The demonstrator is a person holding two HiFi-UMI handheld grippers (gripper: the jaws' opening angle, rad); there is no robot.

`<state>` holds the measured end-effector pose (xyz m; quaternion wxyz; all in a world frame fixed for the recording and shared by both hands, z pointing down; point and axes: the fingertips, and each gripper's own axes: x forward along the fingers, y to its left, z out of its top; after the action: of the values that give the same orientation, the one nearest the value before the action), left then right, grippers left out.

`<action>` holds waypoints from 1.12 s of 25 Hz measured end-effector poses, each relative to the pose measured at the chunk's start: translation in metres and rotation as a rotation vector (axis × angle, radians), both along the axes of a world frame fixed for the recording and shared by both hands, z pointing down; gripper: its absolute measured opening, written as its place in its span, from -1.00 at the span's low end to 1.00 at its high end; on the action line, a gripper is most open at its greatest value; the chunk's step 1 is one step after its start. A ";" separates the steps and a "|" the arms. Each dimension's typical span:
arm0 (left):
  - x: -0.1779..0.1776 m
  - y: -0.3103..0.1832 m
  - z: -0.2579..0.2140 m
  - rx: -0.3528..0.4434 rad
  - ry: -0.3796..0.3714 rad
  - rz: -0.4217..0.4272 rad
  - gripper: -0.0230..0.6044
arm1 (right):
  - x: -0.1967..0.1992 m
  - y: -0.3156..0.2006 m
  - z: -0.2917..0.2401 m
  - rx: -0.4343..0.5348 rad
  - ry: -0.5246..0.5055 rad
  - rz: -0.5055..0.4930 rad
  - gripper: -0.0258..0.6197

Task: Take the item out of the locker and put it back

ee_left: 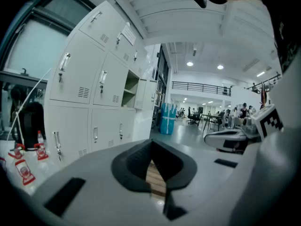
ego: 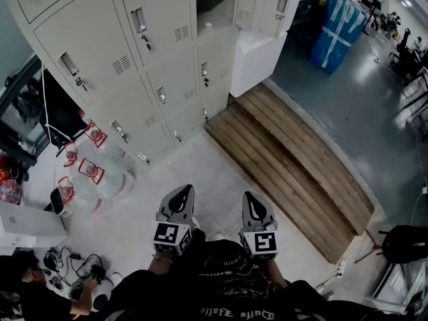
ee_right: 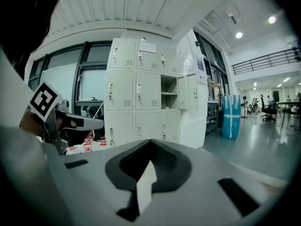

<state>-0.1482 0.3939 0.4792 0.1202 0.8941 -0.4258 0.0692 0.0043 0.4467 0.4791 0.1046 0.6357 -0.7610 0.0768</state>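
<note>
A bank of pale grey lockers (ego: pixel 127 65) stands ahead and to the left. One compartment (ego: pixel 214 5) in it is open, its door (ego: pixel 267 2) swung out to the right. The same open compartment (ee_left: pixel 130 86) (ee_right: pixel 168 91) shows in both gripper views, and I cannot make out what lies inside. Low in the head view, my left gripper (ego: pixel 179 194) and right gripper (ego: pixel 253 200) are held side by side, well short of the lockers. Both have their jaws shut with nothing between them (ee_left: pixel 151 164) (ee_right: pixel 149 166).
A wooden slat platform (ego: pixel 294 166) lies on the floor right of the lockers. Several big water bottles (ego: pixel 100 172) stand at the lockers' left foot. A person crouches at the bottom left (ego: pixel 40 293). A blue wrapped stack (ego: pixel 338 32) stands far right, a black bag (ego: pixel 404 243) near right.
</note>
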 end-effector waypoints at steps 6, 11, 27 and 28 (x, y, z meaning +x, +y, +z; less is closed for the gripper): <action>-0.007 -0.004 -0.004 0.009 0.010 -0.015 -0.91 | 0.006 -0.008 -0.007 0.022 0.037 0.025 -0.91; -0.015 -0.022 -0.005 0.026 0.023 -0.019 -0.90 | -0.007 -0.024 -0.011 0.039 0.032 0.011 -0.91; -0.026 -0.102 -0.020 0.092 0.070 0.146 -0.90 | -0.050 -0.107 -0.028 0.075 0.036 0.042 -0.90; -0.029 -0.107 -0.018 0.082 0.076 0.150 -0.90 | -0.053 -0.112 -0.027 0.063 0.043 0.041 -0.90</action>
<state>-0.1770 0.2869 0.4610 0.0939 0.9297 -0.3553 0.0267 -0.0484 0.3345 0.4516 0.0994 0.6555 -0.7475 0.0411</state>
